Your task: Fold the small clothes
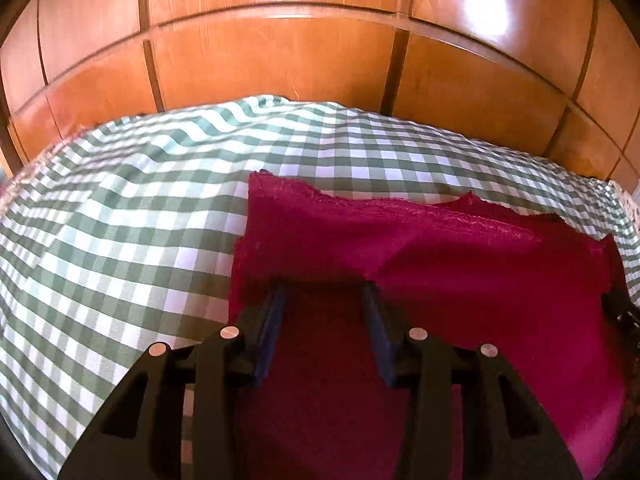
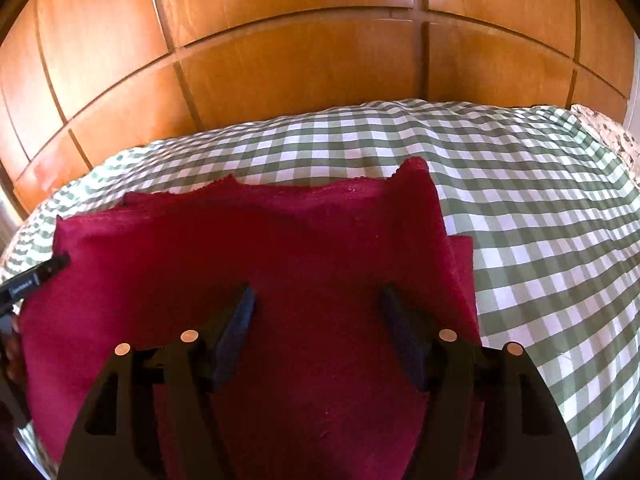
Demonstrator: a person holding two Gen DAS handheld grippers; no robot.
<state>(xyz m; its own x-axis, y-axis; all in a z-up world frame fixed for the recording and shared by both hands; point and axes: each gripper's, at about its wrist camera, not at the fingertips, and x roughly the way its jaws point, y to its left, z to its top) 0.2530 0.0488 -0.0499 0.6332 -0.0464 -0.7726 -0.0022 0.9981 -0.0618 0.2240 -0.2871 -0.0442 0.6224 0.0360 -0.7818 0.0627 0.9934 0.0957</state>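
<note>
A dark red cloth (image 1: 420, 256) lies on a green and white checked cover (image 1: 120, 208). It also shows in the right wrist view (image 2: 280, 240), folded with a layer doubled over. My left gripper (image 1: 324, 292) is open over the cloth's left part, its fingers apart with the tips at a raised fold. My right gripper (image 2: 318, 294) is open over the cloth's right part, fingers wide apart, nothing between them. The left gripper's body shows at the left edge of the right wrist view (image 2: 32, 280).
The checked cover (image 2: 540, 220) spreads over a bed or table. A wooden panelled wall (image 1: 280, 52) stands right behind its far edge. A patterned fabric (image 2: 612, 136) shows at the far right corner.
</note>
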